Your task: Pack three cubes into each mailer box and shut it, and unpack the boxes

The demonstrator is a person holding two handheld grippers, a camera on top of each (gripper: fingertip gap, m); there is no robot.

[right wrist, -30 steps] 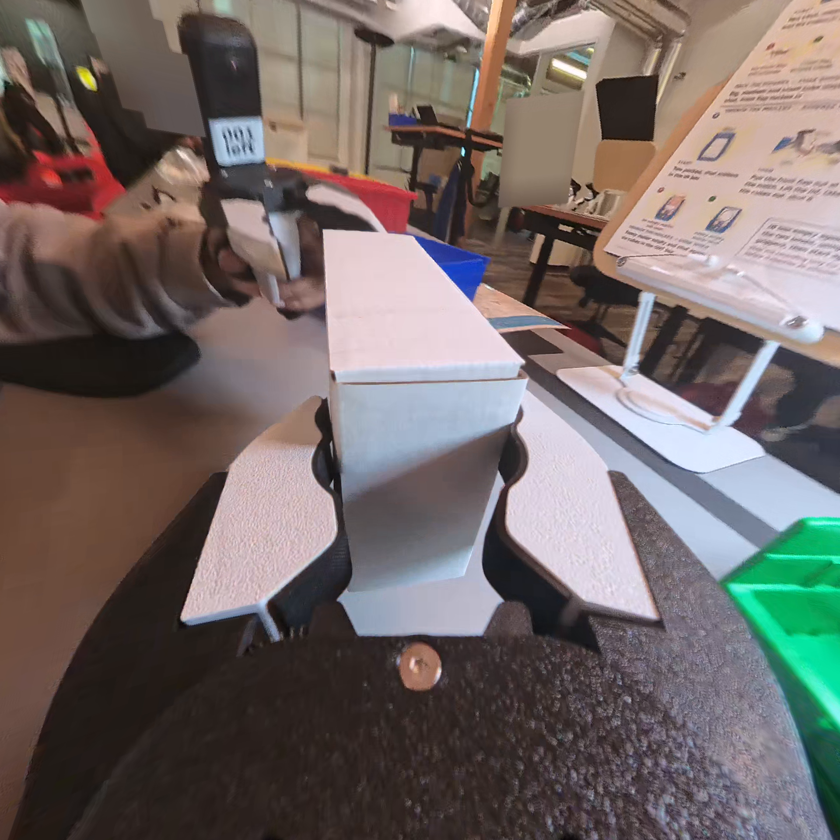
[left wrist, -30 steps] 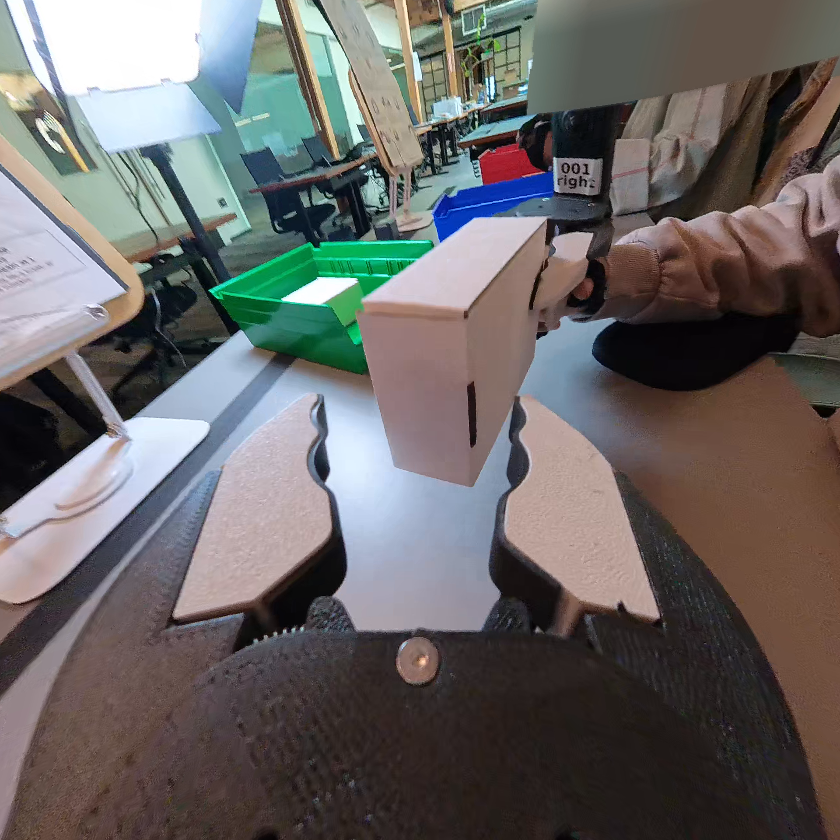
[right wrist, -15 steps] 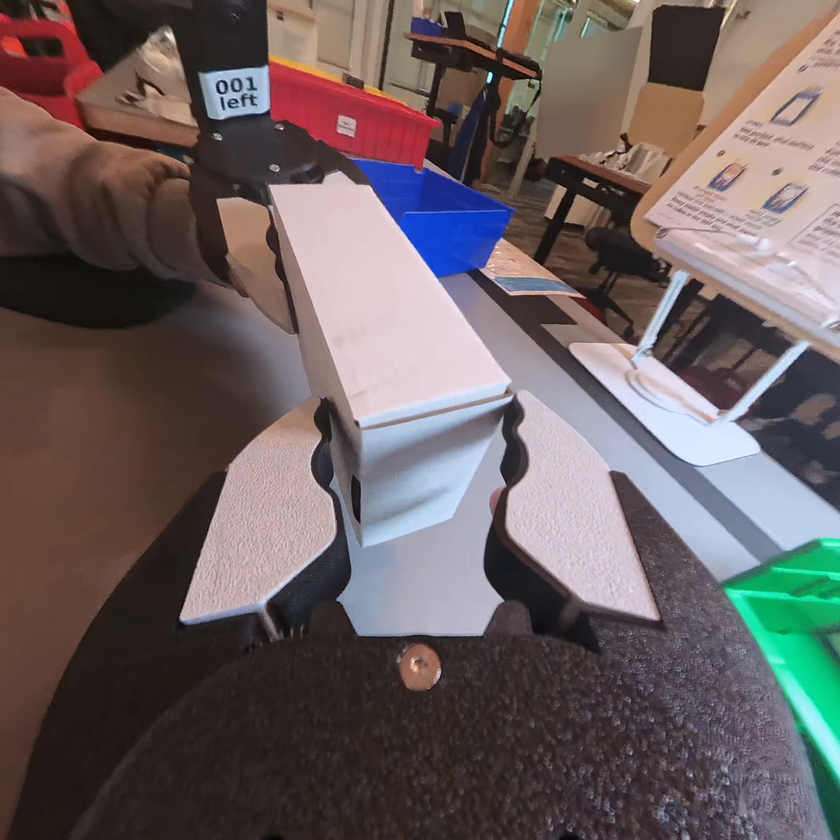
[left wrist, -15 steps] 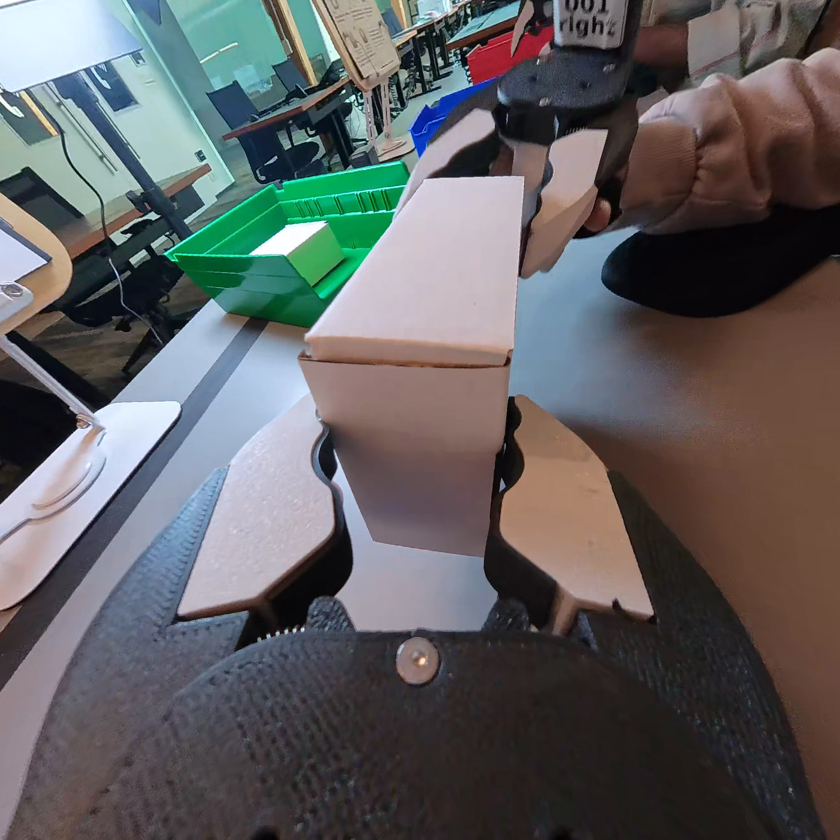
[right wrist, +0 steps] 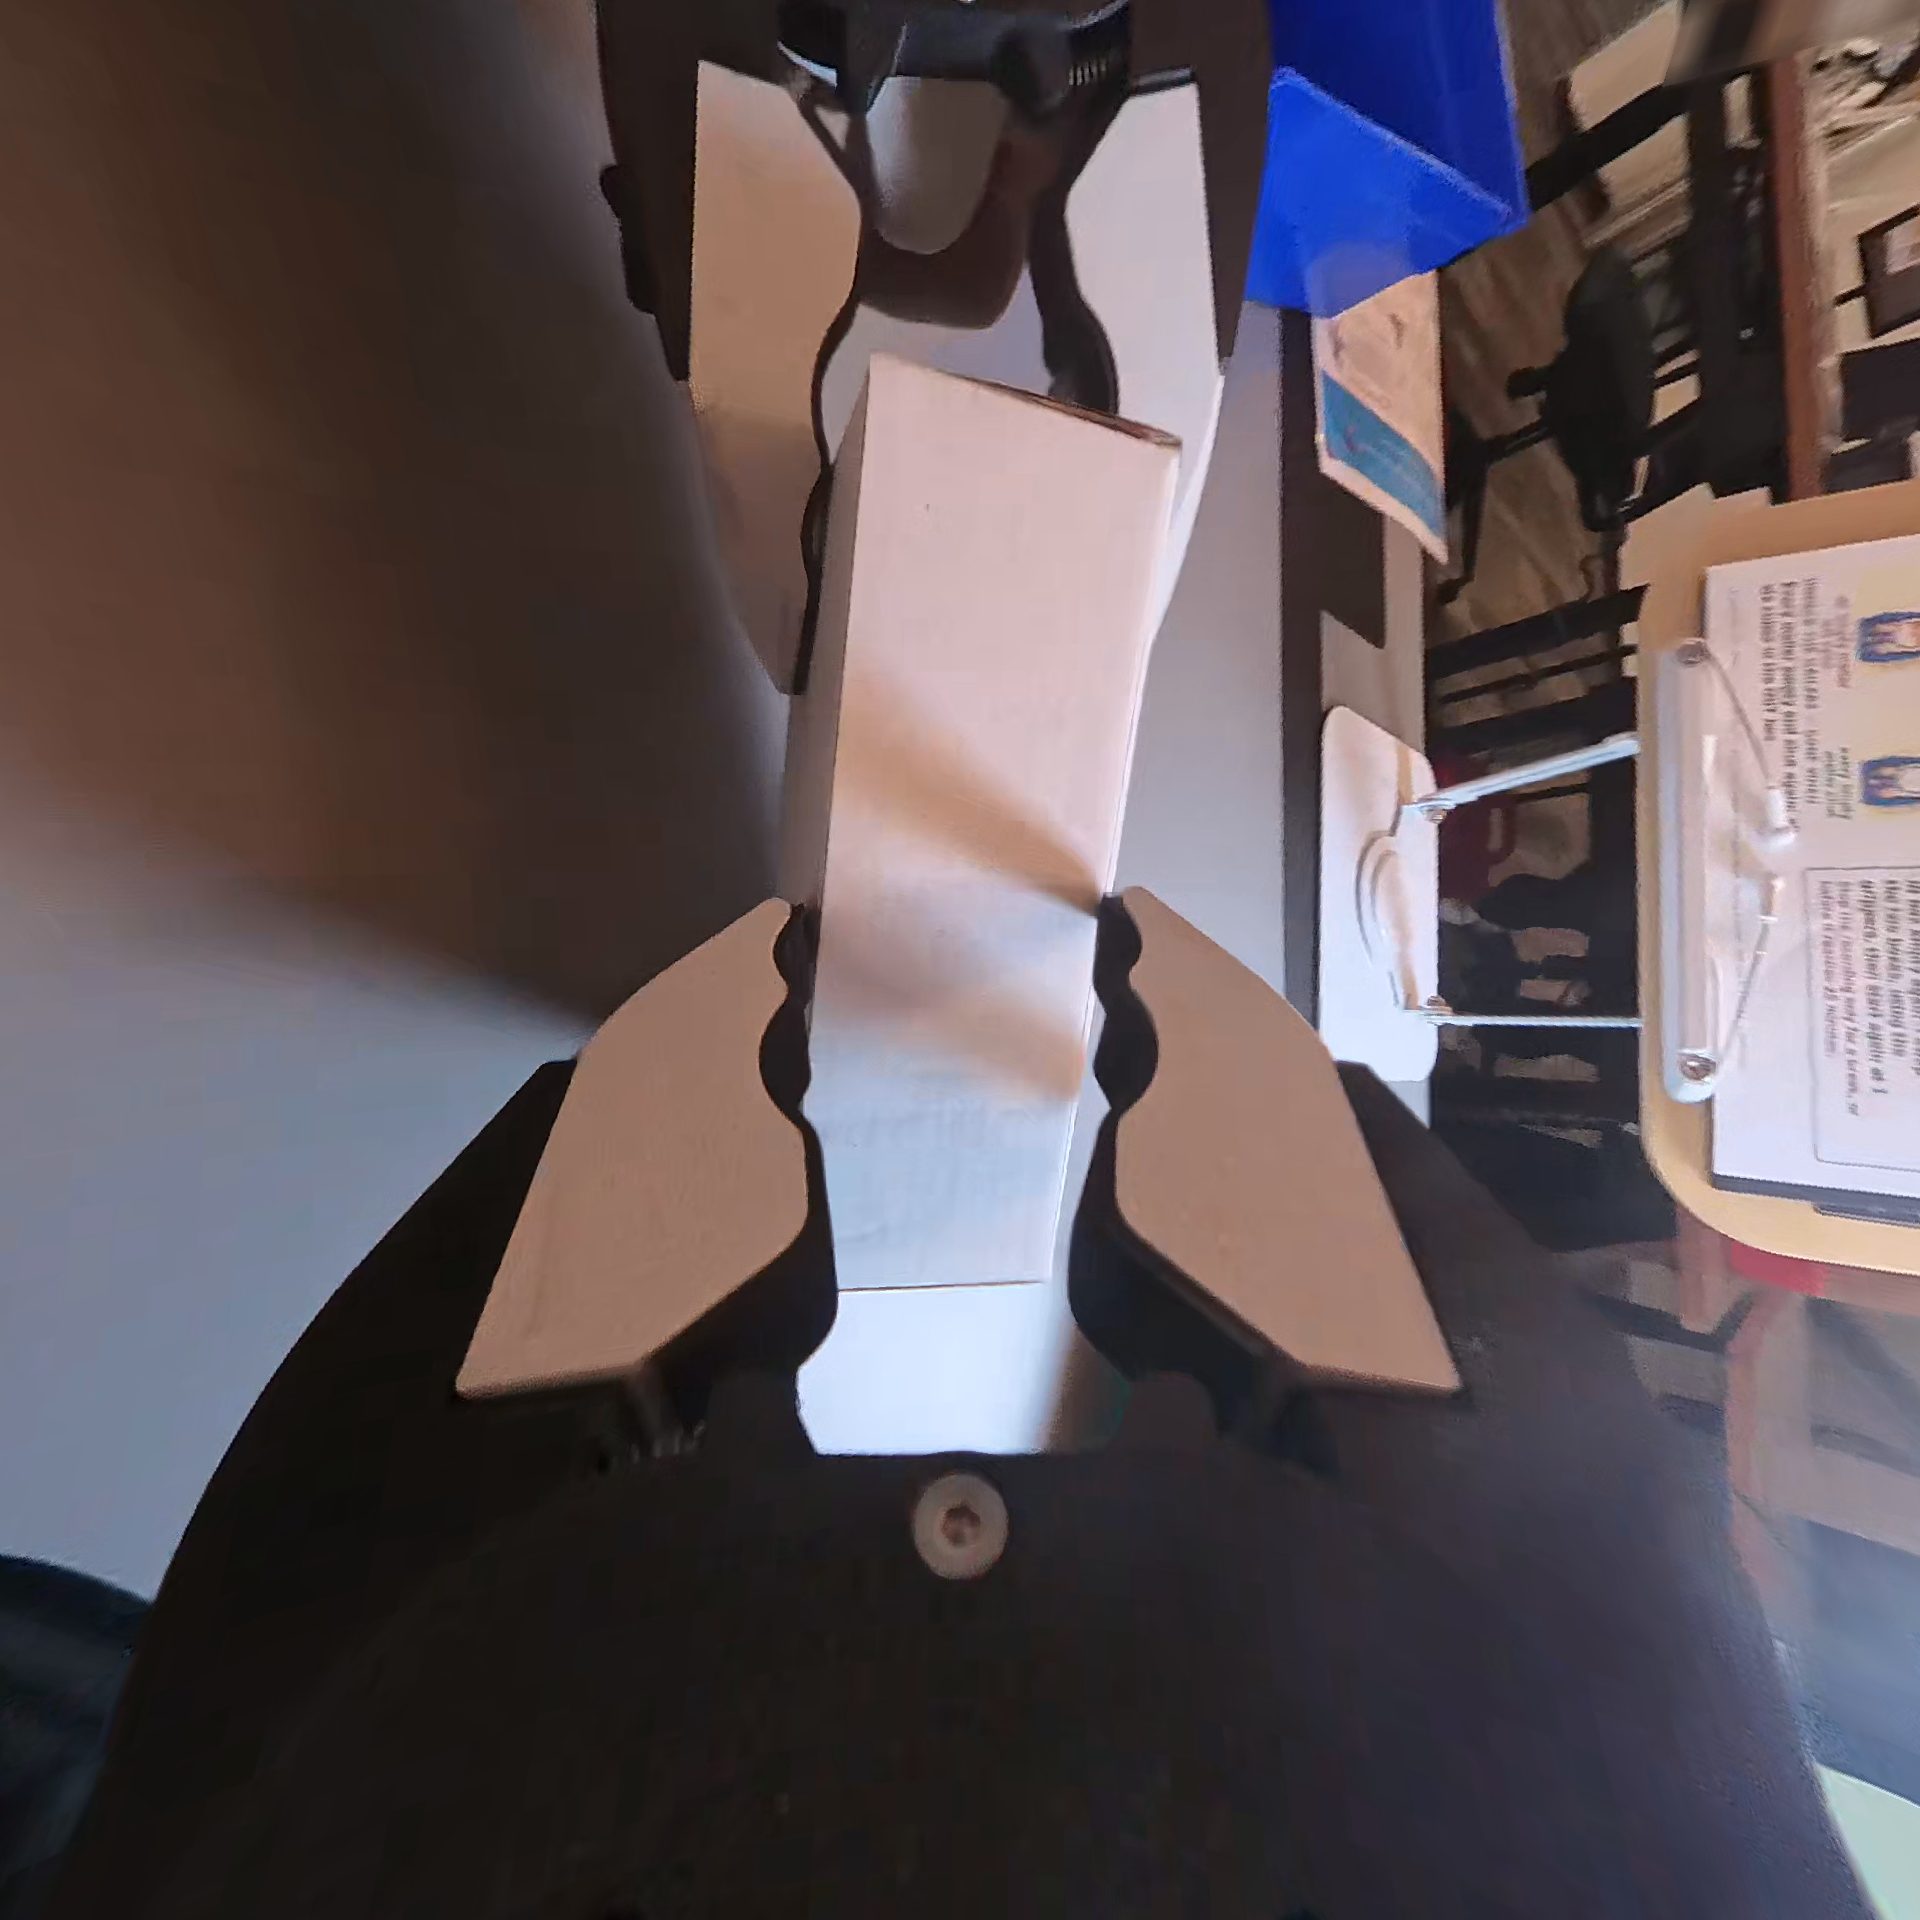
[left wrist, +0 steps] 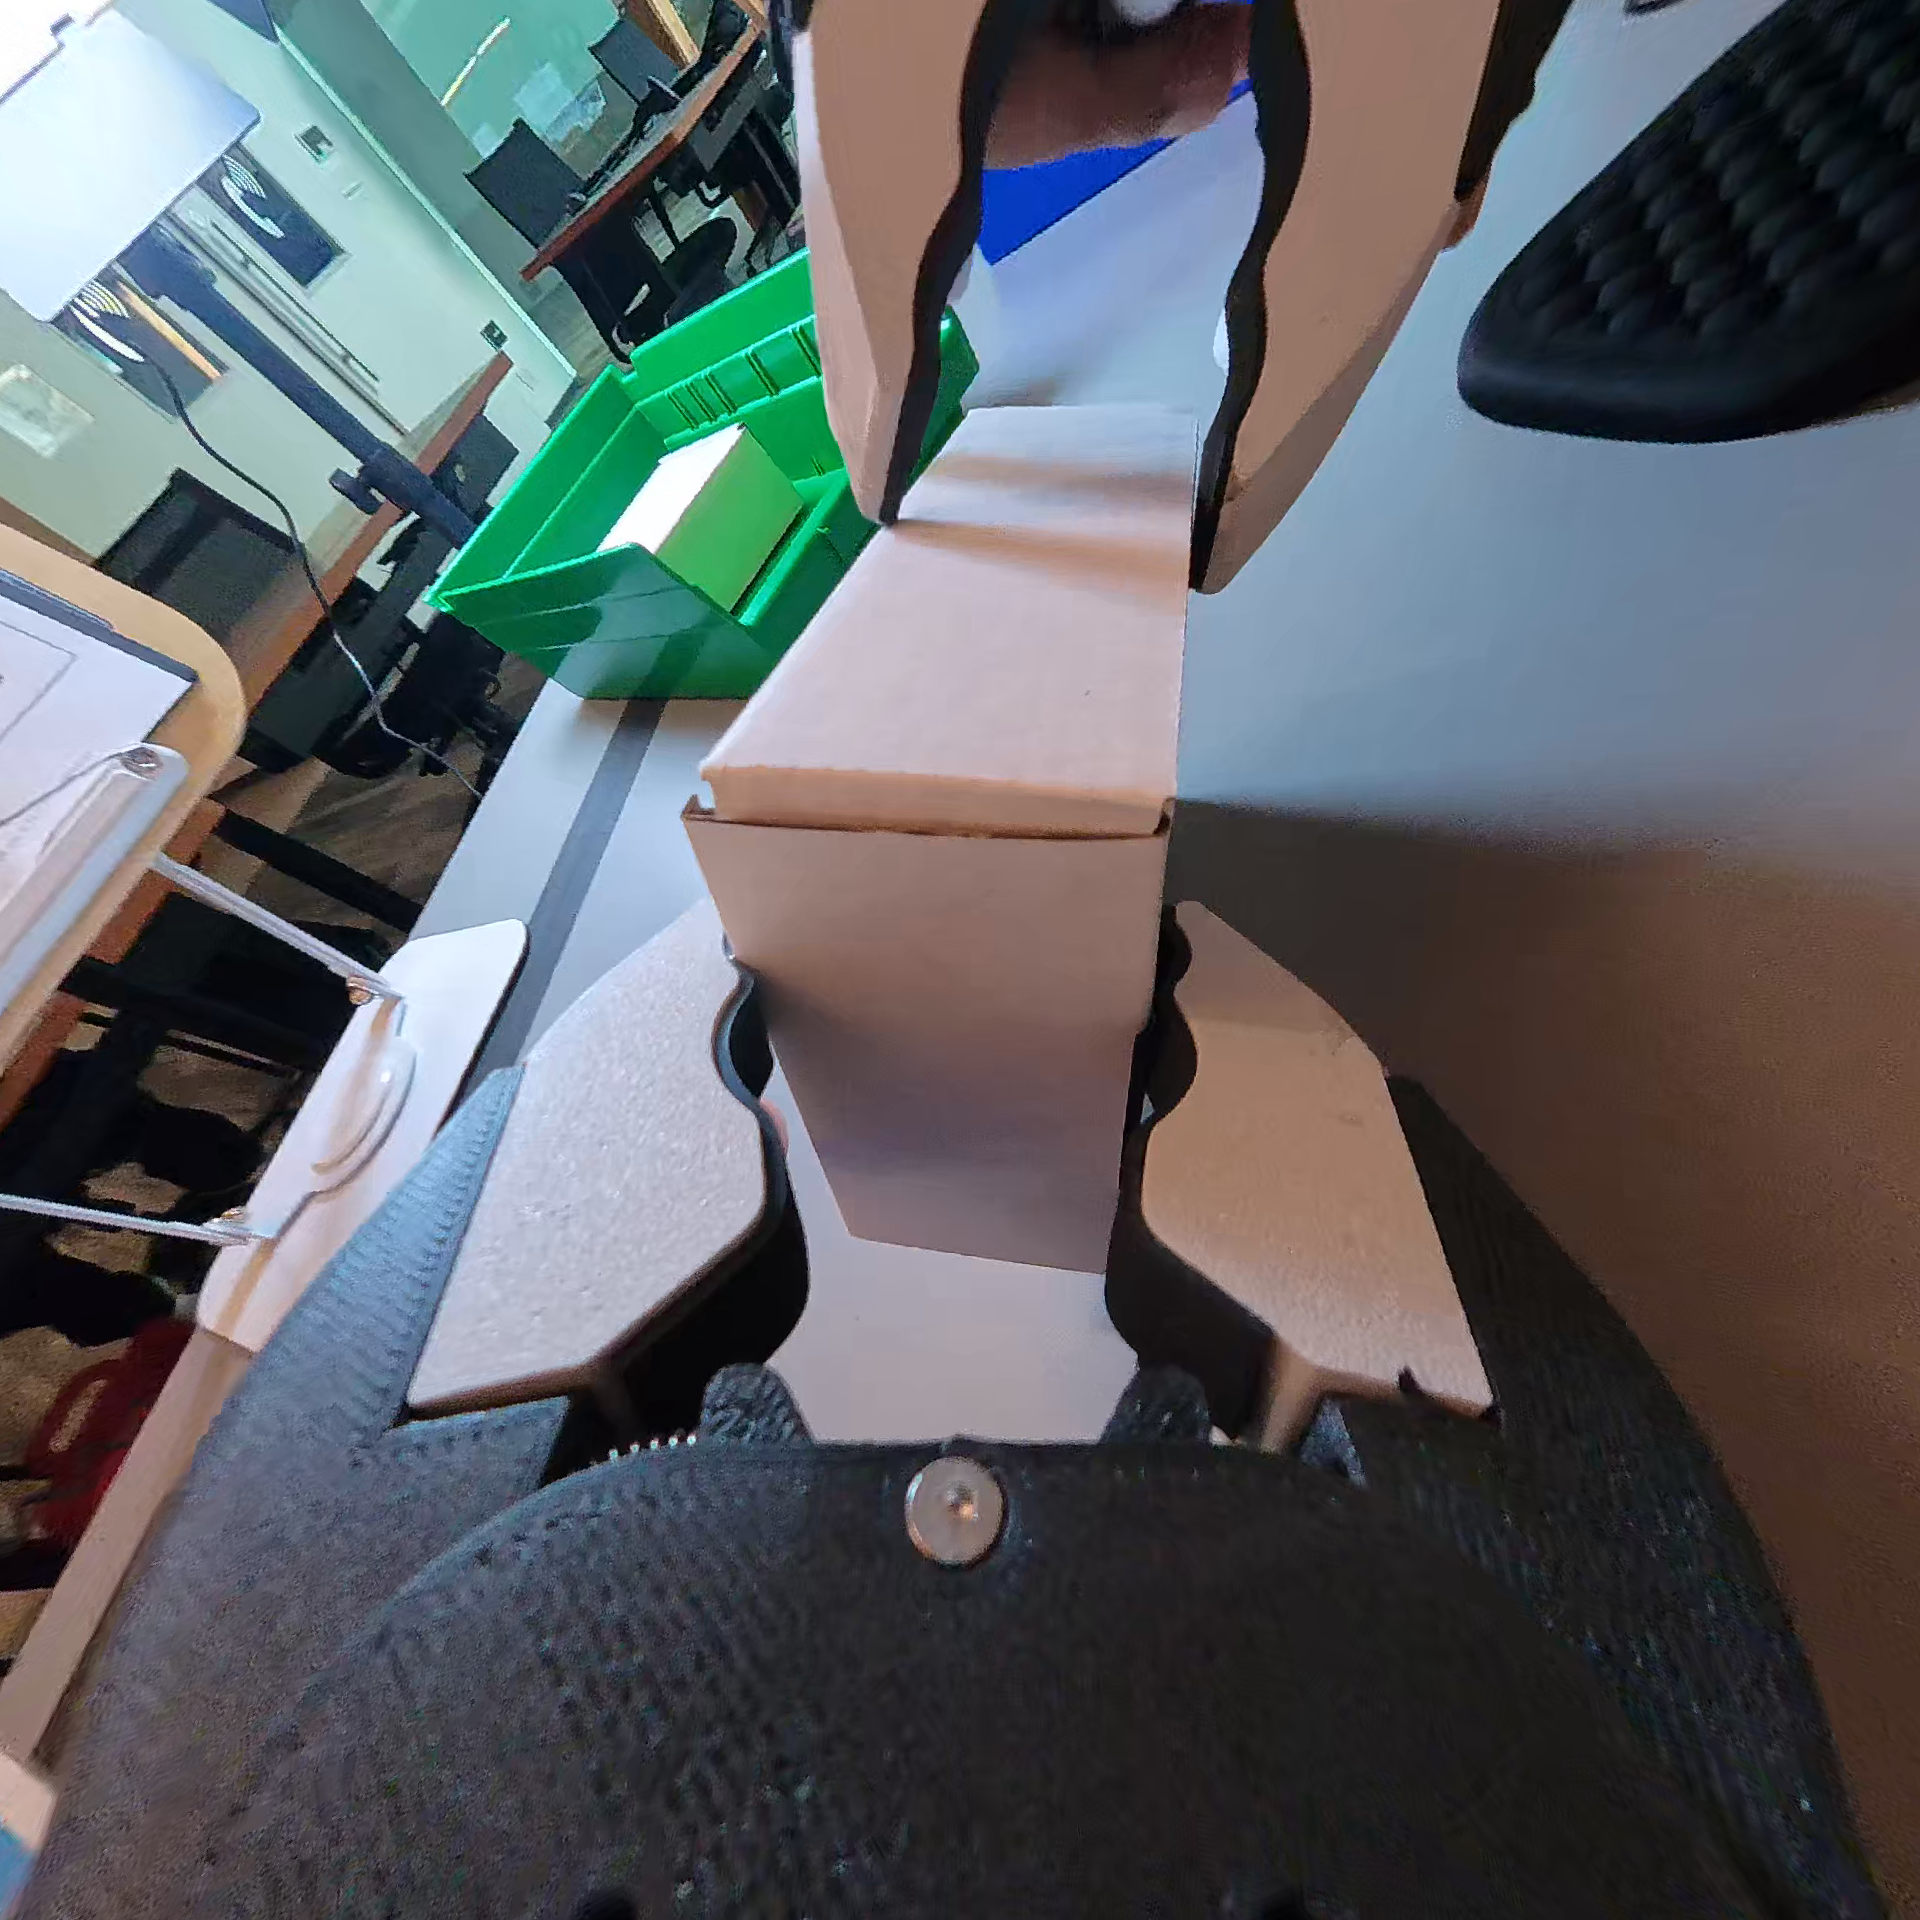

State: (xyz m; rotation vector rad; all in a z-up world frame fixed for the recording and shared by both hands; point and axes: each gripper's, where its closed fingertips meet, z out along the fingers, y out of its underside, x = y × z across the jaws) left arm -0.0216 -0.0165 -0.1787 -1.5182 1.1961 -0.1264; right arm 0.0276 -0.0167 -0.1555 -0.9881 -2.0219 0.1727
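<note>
A long white mailer box (left wrist: 966,717) with its lid down is held off the grey table (left wrist: 1558,831) between both grippers. My left gripper (left wrist: 945,997) is shut on the near end of the box, fingers against both side walls. The right gripper (left wrist: 1044,545) clamps the far end in the left wrist view. In the right wrist view the box (right wrist: 977,727) runs away from my right gripper (right wrist: 951,925), which is shut on its near end, and the left gripper (right wrist: 966,343) holds the far end. No cubes show.
A green bin (left wrist: 623,634) at the table's left edge holds another white box (left wrist: 707,514). A blue bin (right wrist: 1371,177) and a paper card (right wrist: 1382,447) lie beyond. An instruction stand (right wrist: 1787,883) stands beside the table. A black padded object (left wrist: 1714,260) lies at the right. Some 6 cm of space lies between my two pairs of fingers.
The left gripper came up and closed on the free end of the box the right gripper held. The right gripper then tightened on its end, and both views have rolled sideways.
</note>
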